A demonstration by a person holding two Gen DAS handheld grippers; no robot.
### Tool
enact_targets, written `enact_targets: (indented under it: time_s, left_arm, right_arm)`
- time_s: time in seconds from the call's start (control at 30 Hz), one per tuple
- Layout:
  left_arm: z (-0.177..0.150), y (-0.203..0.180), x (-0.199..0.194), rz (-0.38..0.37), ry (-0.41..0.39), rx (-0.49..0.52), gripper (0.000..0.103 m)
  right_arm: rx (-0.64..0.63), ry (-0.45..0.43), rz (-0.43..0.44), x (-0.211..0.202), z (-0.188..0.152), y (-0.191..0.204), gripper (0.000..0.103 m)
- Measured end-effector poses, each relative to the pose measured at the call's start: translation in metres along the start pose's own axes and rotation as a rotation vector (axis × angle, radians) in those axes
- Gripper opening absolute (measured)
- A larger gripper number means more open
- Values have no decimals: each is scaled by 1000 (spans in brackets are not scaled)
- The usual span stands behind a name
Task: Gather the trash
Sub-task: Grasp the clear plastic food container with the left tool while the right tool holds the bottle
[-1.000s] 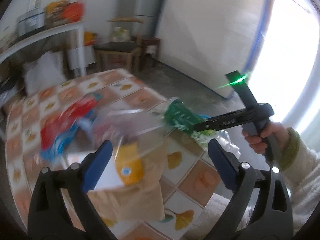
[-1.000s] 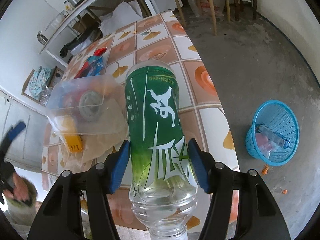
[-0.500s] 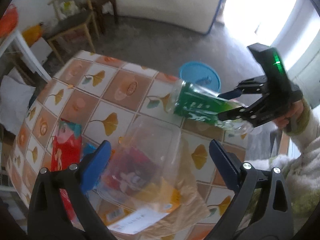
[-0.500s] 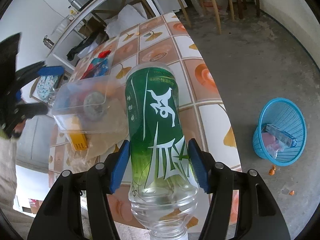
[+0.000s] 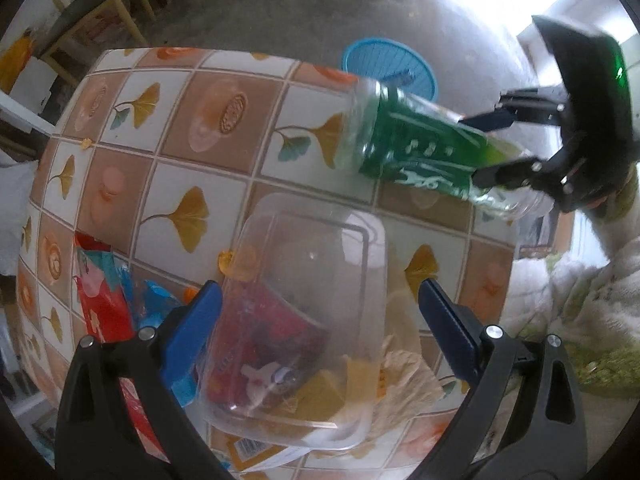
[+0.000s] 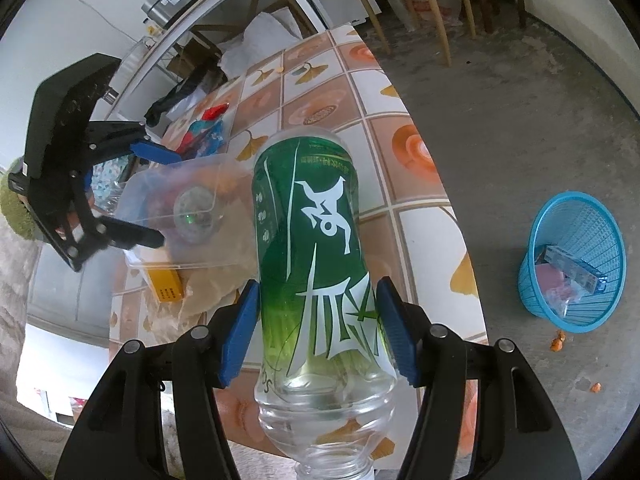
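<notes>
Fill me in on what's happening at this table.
A person is clearing trash with two handheld grippers. The right gripper is clamped on a green-labelled plastic bottle, held above the tiled table. The left gripper hangs open over a clear plastic container lying on wrappers and paper. A blue basket on the floor already holds some rubbish.

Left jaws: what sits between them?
In the left wrist view, the left gripper stands open over a clear plastic box, which fills the gap between its jaws, with red and yellow wrappers underneath. Contact can't be told.
</notes>
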State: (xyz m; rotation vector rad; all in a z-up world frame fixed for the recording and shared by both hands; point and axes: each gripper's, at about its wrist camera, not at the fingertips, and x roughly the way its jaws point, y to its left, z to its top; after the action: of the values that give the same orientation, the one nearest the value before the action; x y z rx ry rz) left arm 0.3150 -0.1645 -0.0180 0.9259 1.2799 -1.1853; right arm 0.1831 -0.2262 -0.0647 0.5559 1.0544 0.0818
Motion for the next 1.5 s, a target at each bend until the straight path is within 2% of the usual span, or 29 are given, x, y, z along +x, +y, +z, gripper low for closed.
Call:
enact_targets:
  time_s: [0.17, 0.33, 0.47, 0.57, 0.83, 1.13, 1.37, 1.5]
  left_arm:
    - [1, -4, 9, 33, 49, 24, 94]
    - [1, -14, 21, 105, 127, 86, 94]
    - [3, -14, 18, 116, 120, 71, 83]
    - [5, -14, 14, 103, 105, 58, 82]
    - [-4, -18, -15, 114, 32, 41, 81]
    - [-20, -12, -71, 133, -161, -86, 81]
    - [-27, -15, -100, 66, -269, -243, 81]
    - [-22, -22, -106, 33, -322, -296, 80]
  right_arm:
    - [1, 1, 9, 0, 0, -2, 58]
    - [-2, 1, 9, 0, 0, -1, 58]
    - [-2, -2, 7, 0, 0, -1, 58]
    - [-9, -3, 1, 1, 1, 0, 58]
    - [0, -20, -7, -2, 1, 2, 57]
    - [70, -56, 24, -14, -4, -7, 56]
    - [125, -130, 65, -44, -11, -17, 56]
    - [161, -168, 89, -60, -19, -29, 56]
